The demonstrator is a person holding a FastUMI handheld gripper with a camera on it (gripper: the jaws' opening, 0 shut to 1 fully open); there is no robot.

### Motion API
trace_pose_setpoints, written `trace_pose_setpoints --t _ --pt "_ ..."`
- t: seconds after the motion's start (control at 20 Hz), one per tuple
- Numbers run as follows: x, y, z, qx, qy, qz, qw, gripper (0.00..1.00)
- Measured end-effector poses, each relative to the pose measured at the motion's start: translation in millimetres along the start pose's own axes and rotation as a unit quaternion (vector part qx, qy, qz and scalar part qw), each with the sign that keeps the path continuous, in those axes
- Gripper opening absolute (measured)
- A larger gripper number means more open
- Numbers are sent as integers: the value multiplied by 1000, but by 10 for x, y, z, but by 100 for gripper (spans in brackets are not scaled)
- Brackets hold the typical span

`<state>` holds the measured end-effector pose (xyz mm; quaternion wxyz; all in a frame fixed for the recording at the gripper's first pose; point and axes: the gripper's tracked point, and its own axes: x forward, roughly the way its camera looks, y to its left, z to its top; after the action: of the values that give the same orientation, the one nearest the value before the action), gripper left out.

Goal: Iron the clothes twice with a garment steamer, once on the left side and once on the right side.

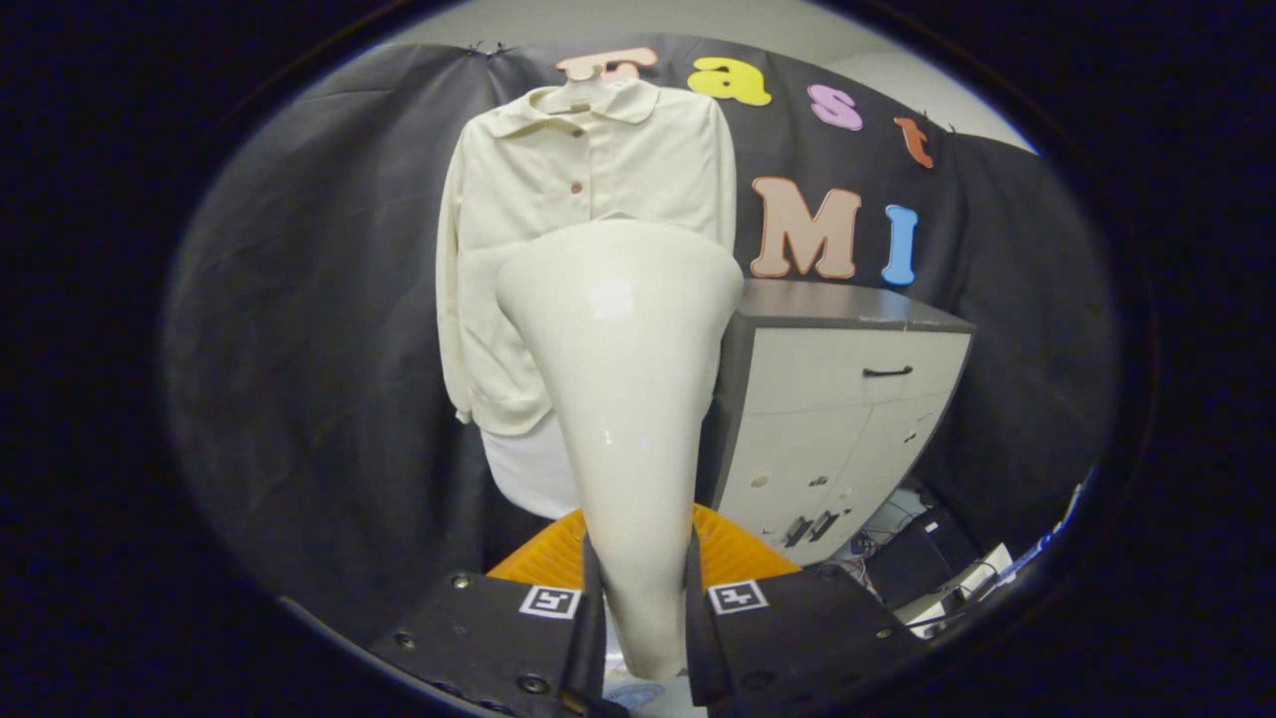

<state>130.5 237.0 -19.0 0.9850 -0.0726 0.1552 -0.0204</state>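
My gripper has its two fingers closed on the narrow handle of the glossy cream plastic garment steamer, one finger pressing on each side, so I have a firm hold of it. The steamer rises from between my fingers and flares out to a wide head, which stands in front of the lower middle of the cream button-front collared shirt hanging against the black cloth wall. I cannot tell whether the head touches the fabric or is just short of it. The picking-up, then, is done. As for the two passes, one down the left side and one down the right, the shirt gives me no sign that either is finished, so I judge both are likely left. Beside the shirt stands a grey-and-white cabinet, and a ribbed orange thing lies just beyond my fingers.
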Motion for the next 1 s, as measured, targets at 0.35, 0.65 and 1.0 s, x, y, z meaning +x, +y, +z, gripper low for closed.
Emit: trace_pose_setpoints --t 0.35,0.65,1.0 --pt "-386 -228 829 12 -75 1 997 32" --pt "-725 -660 1189 19 -128 -11 991 32" --pt "-1080 -1161 1207 21 -174 -21 984 32"
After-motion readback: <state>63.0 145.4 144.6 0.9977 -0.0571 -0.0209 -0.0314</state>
